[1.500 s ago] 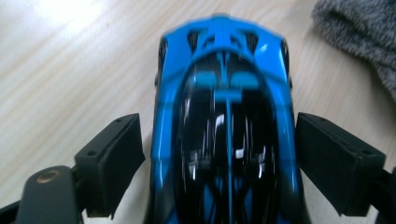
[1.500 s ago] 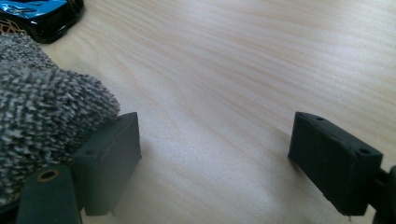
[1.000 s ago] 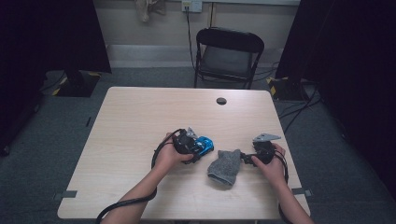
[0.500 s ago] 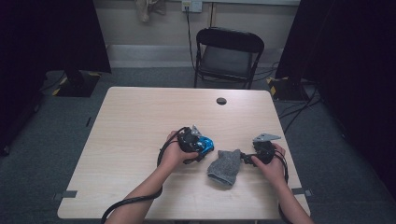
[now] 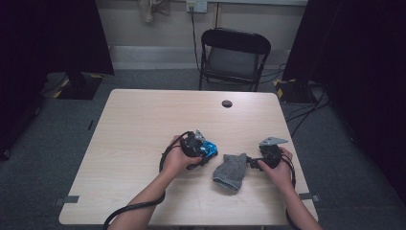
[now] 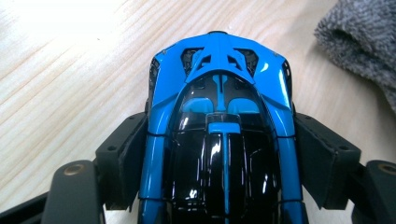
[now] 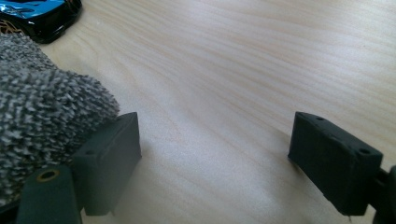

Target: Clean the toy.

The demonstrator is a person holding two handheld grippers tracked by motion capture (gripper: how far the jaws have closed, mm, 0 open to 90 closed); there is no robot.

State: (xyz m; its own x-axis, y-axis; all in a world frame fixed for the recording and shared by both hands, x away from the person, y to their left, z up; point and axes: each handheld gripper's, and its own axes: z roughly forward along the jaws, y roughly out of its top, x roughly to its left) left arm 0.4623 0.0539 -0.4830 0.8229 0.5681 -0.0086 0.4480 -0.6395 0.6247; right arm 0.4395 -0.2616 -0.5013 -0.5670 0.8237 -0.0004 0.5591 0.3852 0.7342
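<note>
A blue and black toy car [image 6: 219, 102] sits on the light wooden table [image 5: 143, 124], also seen in the high view [image 5: 211, 149]. My left gripper [image 6: 224, 156] has just been closing its jaws, and both pads [image 6: 125, 158] now press on the car's sides. Right of it lies a crumpled grey cloth [image 5: 230, 171]. My right gripper [image 7: 215, 158] stands open on the table at the cloth's right edge [image 7: 42, 112]. Its left pad [image 7: 114, 154] touches the cloth, and only bare wood lies between the jaws. The car's corner [image 7: 37, 16] shows beyond the cloth.
A small black round disc [image 5: 227, 103] lies near the table's far edge. A black folding chair [image 5: 234, 57] stands behind the table. A cable [image 5: 129, 211] trails off the front edge from the left gripper [image 5: 203, 147]. Dark curtains hang on both sides.
</note>
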